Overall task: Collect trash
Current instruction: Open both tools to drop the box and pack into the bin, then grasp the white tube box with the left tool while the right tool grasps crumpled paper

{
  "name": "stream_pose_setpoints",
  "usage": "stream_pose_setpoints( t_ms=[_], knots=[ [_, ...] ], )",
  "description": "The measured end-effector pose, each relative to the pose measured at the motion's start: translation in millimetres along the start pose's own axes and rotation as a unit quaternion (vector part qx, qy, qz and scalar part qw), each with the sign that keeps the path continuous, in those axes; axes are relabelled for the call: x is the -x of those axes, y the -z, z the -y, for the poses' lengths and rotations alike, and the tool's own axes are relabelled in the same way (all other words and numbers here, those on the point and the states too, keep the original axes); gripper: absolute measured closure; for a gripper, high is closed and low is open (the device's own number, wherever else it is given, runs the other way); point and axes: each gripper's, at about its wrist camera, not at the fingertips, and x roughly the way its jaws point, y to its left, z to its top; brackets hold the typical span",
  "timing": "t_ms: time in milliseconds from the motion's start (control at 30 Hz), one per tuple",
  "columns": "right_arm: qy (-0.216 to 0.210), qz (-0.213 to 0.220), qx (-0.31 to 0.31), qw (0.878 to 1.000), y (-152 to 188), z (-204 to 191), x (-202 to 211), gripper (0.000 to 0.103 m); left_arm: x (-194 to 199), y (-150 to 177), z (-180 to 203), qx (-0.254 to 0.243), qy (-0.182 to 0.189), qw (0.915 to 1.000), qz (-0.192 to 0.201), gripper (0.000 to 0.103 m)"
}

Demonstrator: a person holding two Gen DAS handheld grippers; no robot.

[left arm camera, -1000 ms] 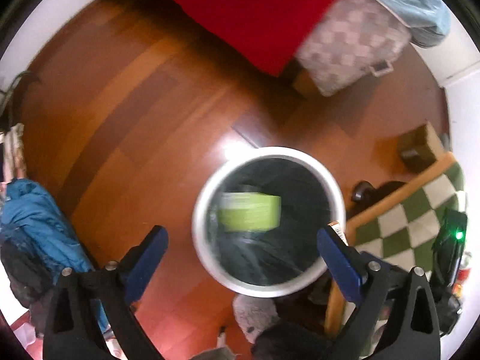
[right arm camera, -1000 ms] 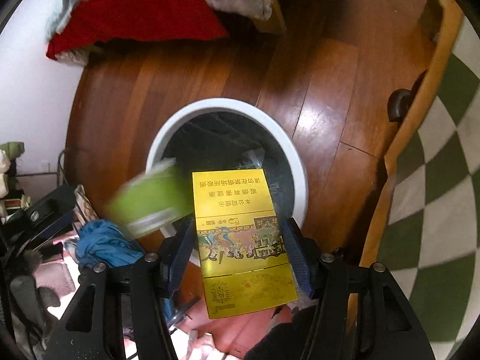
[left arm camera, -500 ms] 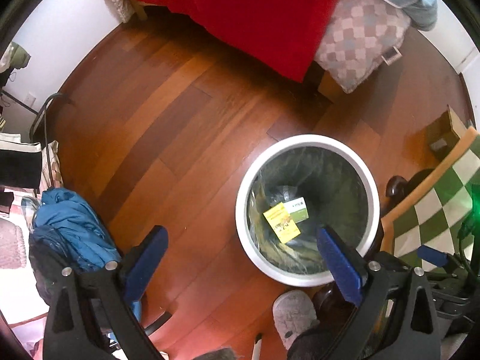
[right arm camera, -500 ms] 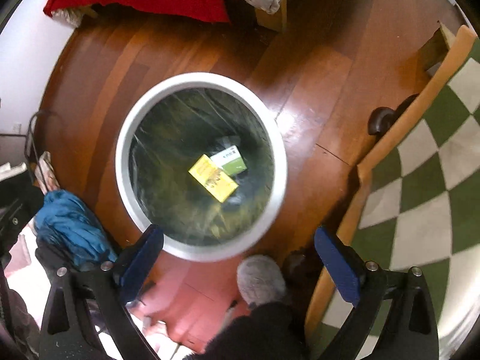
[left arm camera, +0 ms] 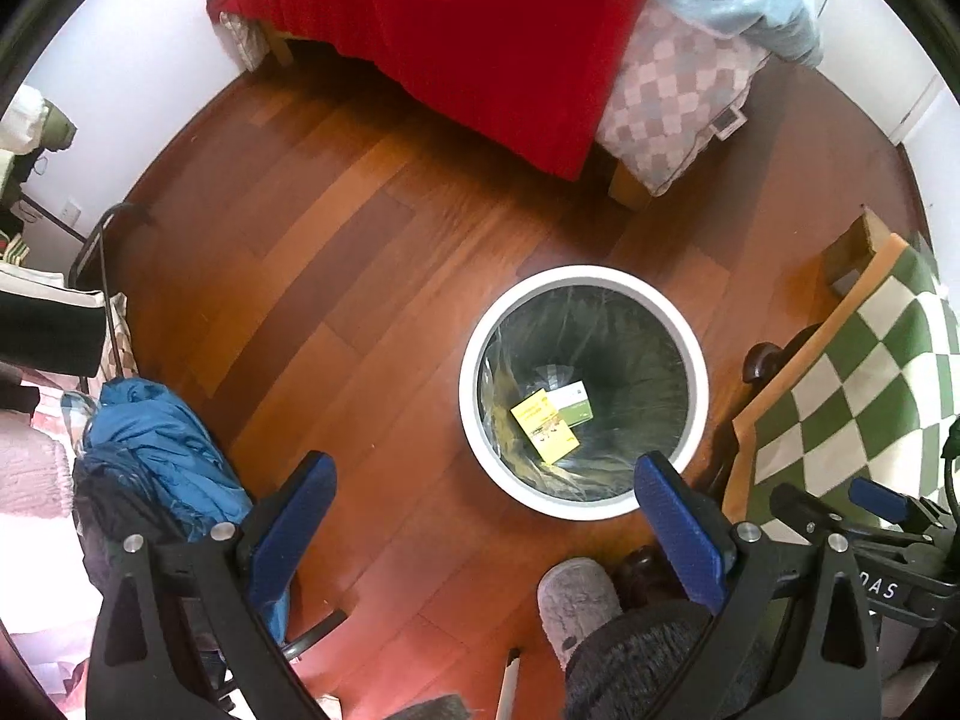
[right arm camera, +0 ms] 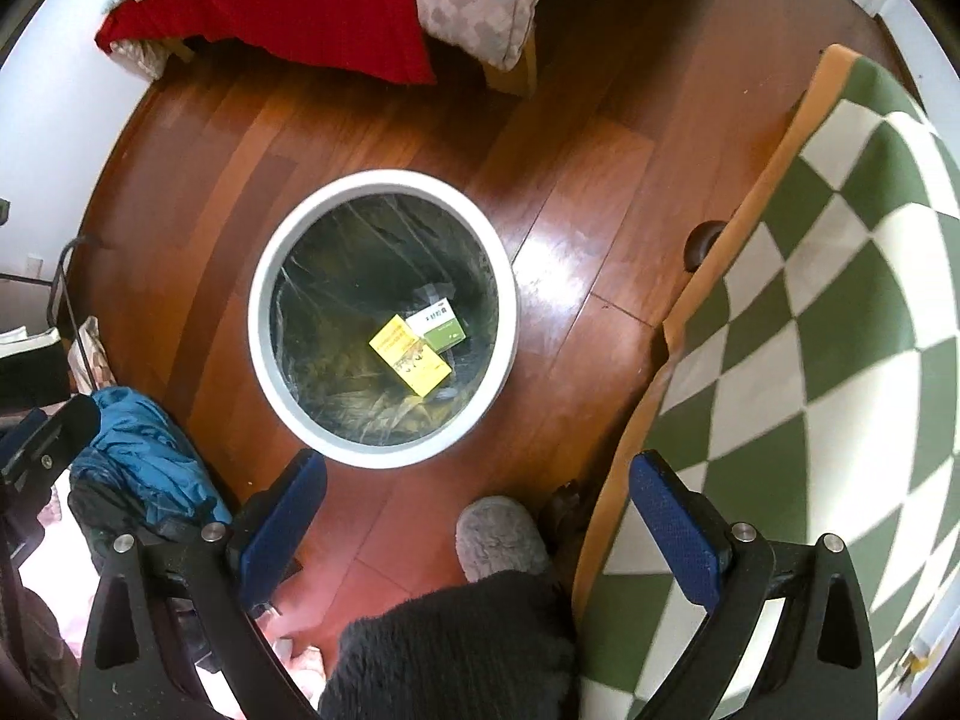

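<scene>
Item: bin [right arm camera: 384,459], white rim, clear liner, standing on the wood floor [left arm camera: 336,276]; centre-left of the right view, centre-right of the left view.

Contents: two flat cartons on the bottom. Yellow box [right arm camera: 411,354] lies toward the lower middle of the bin; green-and-white box [right arm camera: 437,324] lies just beside it to the upper right, the two touching or overlapping at an edge. Nothing else legible inside beyond liner creases.

Handling, by my judgement: light, stiff cardboard, easily crushed; best taken across the narrow sides. The liner looks thin and slippery.

My left hand-held gripper [left arm camera: 485,501]: jaws spread wide, nothing between them, above the floor to the lower left of the bin.

My right hand-held gripper [right arm camera: 477,510]: jaws spread wide, carrying nothing, below the bin.

Surroundings: checked rug [right arm camera: 840,312] at right; blue garment [left arm camera: 162,438] at lower left; bed with red cover [left arm camera: 480,42] at top.
</scene>
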Motion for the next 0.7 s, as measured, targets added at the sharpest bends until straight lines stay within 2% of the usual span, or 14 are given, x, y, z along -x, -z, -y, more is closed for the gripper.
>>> stream_pose_setpoints(
  t_ms=[200,400,567,700],
  knots=[
    [-0.016,0.041,-0.004,0.999,20,2,49,0.001,40,13,0,-0.005,0.001,0.9995,0.032,0.002],
    [-0.034,0.094,-0.008,0.995,45,3,108,0.001,93,29,6,-0.02,-0.002,0.996,0.086,0.002],
    [-0.07,0.14,-0.027,0.987,76,16,164,0.001,138,41,21,-0.04,-0.004,0.9914,0.125,0.002],
    [-0.102,0.178,-0.06,0.977,108,41,205,0.001,168,52,45,-0.056,0.013,0.9853,0.161,0.002]
  ],
)
